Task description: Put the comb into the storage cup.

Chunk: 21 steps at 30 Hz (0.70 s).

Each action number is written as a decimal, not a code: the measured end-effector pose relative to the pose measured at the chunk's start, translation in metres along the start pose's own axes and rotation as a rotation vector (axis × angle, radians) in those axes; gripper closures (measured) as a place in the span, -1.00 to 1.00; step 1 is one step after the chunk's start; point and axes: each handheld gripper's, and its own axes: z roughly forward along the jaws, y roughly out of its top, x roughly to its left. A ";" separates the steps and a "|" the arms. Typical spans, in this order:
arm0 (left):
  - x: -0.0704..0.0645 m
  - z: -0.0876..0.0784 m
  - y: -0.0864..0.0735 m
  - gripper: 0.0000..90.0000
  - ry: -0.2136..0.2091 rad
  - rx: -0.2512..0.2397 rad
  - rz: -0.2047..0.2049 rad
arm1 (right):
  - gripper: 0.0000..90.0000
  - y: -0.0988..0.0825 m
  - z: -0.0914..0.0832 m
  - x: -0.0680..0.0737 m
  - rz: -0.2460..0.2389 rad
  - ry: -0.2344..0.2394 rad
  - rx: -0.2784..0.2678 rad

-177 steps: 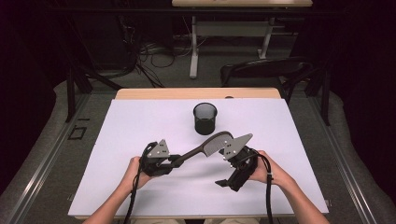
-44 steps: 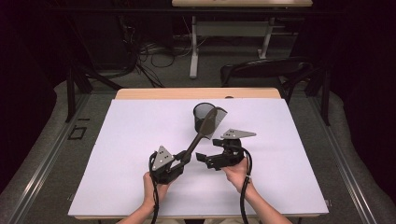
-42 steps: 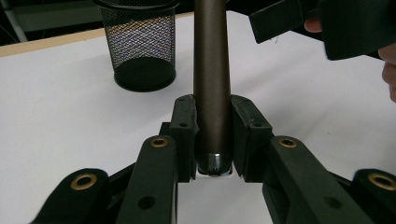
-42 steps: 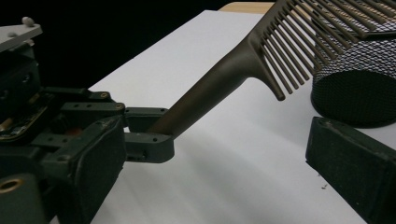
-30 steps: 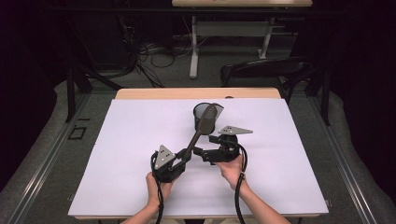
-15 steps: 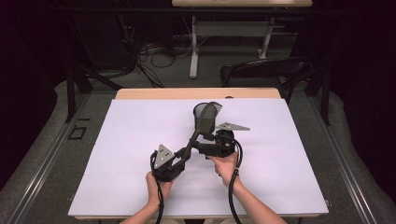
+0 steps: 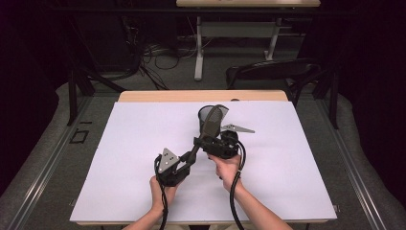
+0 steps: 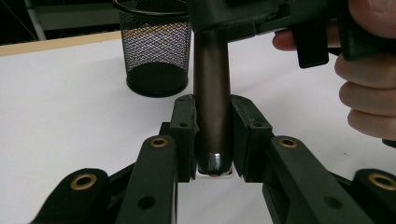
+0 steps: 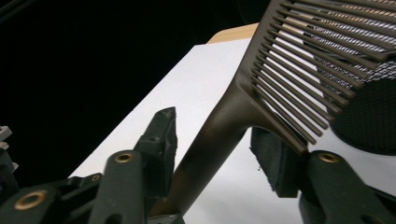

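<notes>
Holding the slotted spatula [image 7: 209,130] by its handle end, left tongs [image 8: 212,140] clamp tight above the desk [image 7: 119,167]. Right tongs [image 9: 215,144] have been closing round the neck, one pad touching. Rigid, light, smooth handle; grip near the neck.

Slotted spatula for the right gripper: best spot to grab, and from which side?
Grip the spatula by its neck just below the slotted head, coming from the side across the narrow stem. The head is wide and thin; the left gripper already clamps the handle end.
</notes>
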 end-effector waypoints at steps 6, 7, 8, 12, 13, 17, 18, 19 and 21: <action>0.000 0.001 0.000 0.61 0.008 0.012 0.009 | 0.43 -0.001 0.001 -0.003 0.075 0.017 -0.017; -0.001 0.001 0.000 0.61 0.009 0.014 0.011 | 0.44 -0.001 0.000 -0.004 0.088 0.022 -0.014; -0.001 0.002 0.000 0.60 0.012 0.019 0.015 | 0.45 -0.001 0.001 -0.004 0.092 0.022 -0.013; -0.001 0.004 0.000 0.60 0.019 0.036 0.030 | 0.51 -0.001 0.001 -0.006 0.122 0.038 -0.014; -0.001 0.005 0.000 0.60 0.024 0.043 0.034 | 0.52 -0.001 0.001 -0.007 0.129 0.043 -0.017; 0.000 0.007 -0.001 0.58 0.019 0.058 0.048 | 0.60 -0.002 0.002 -0.009 0.168 0.081 -0.018; 0.000 0.007 -0.001 0.57 0.015 0.065 0.058 | 0.61 -0.001 0.002 -0.008 0.173 0.089 -0.018; -0.001 0.008 -0.001 0.53 0.014 0.068 0.064 | 0.62 -0.001 0.002 -0.008 0.170 0.092 -0.017; -0.001 0.009 -0.001 0.38 0.008 0.079 0.077 | 0.62 0.000 0.001 -0.007 0.185 0.112 -0.020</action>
